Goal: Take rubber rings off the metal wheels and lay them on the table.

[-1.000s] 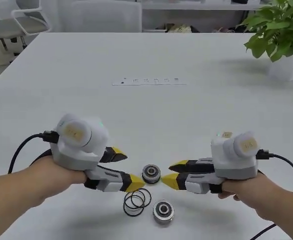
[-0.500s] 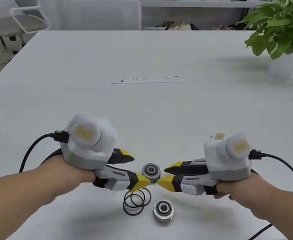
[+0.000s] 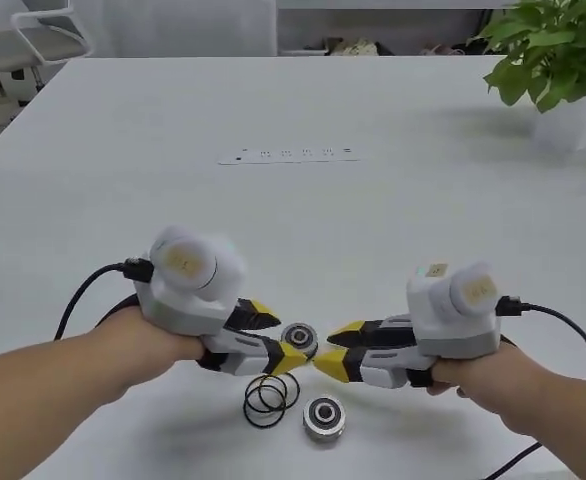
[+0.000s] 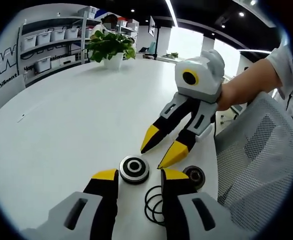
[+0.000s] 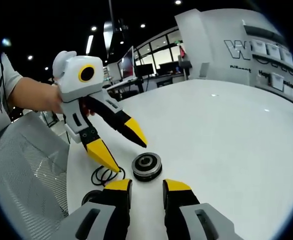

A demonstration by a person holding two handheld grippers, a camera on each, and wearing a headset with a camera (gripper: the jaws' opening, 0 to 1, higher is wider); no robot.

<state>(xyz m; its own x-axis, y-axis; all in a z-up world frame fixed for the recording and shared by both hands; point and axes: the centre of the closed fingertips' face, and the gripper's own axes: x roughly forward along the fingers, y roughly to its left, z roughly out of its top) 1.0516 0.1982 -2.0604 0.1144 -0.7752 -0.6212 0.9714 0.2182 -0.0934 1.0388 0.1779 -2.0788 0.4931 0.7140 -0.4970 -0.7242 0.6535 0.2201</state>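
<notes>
Nearest us, a metal wheel lies flat on the bench beside loose black rubber rings, which look to be the ones already taken off. Just beyond, a second wheel sits between our left gripper and right gripper. Both have their fingers parted and pointed inward, we judge to pinch wheel and ring from opposite sides. Farther on the bench lies open, with a power strip and potted plant well clear.
</notes>
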